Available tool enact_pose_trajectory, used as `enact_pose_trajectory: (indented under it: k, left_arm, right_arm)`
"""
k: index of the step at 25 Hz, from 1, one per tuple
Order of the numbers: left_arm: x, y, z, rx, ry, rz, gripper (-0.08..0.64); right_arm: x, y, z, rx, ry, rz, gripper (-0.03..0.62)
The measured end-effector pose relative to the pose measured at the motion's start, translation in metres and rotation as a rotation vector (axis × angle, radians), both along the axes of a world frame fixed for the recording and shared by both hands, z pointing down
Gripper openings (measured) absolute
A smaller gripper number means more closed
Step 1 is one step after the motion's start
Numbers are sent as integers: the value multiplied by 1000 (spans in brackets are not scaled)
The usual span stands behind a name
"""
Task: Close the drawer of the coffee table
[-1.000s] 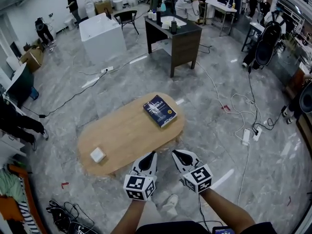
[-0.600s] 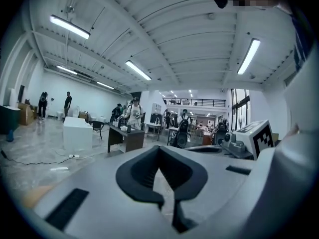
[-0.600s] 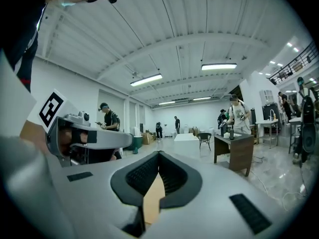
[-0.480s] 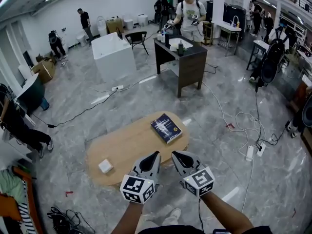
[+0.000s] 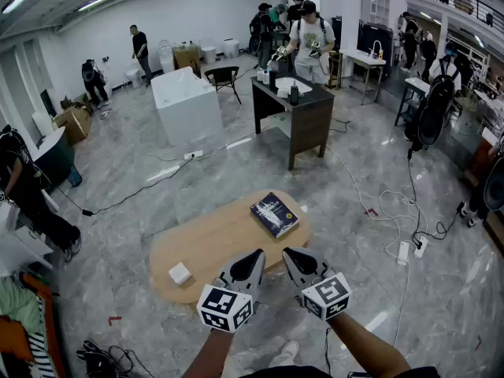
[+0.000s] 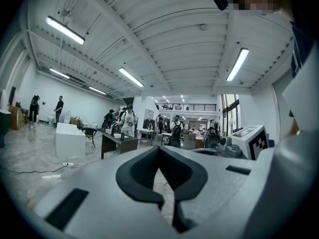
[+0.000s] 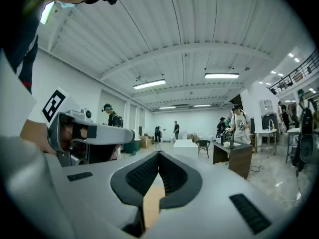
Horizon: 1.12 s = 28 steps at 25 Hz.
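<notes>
The left tool [image 5: 253, 257] and right tool [image 5: 288, 253] are held closed and empty by the near edge of the counter [image 5: 213, 242]. Its drawer is not seen. The drawer front is best sought below that edge and pushed squarely.

Left gripper [image 5: 252, 255], right gripper [image 5: 288, 252] abreast, fingers [image 6: 135, 175] together.

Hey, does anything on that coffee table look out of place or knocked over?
Nothing stands out: the book and the small white box lie flat on the coffee table, nothing spilled or tipped.
</notes>
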<state>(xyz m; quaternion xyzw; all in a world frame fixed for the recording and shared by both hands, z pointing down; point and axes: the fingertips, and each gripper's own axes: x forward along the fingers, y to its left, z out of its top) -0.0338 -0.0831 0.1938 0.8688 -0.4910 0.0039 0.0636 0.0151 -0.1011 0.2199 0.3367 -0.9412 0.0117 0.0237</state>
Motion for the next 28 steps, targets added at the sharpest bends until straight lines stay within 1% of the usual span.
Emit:
enact_pose_trajectory:
  k: [5,15,20,24,28]
  left_arm:
    - [-15,25,-13,25,3,21,2]
    - [-30,67,-38,76,-15,47,2]
    - [-26,83,-40,94,-27,68,2]
    - [-29,96,-47,130,-45,68,3]
    - [-34,112,-49,126,-27,71,2]
  right_arm:
    - [-17,23,-19,33,-4,6,12]
    - [-31,63,-60,78,-46,31,12]
    - [-30,81,-64,91,-48,38,12]
    - [-32,95,-63,85,-37,37,12]
    - [-35,109,-66,85,-34,41,12]
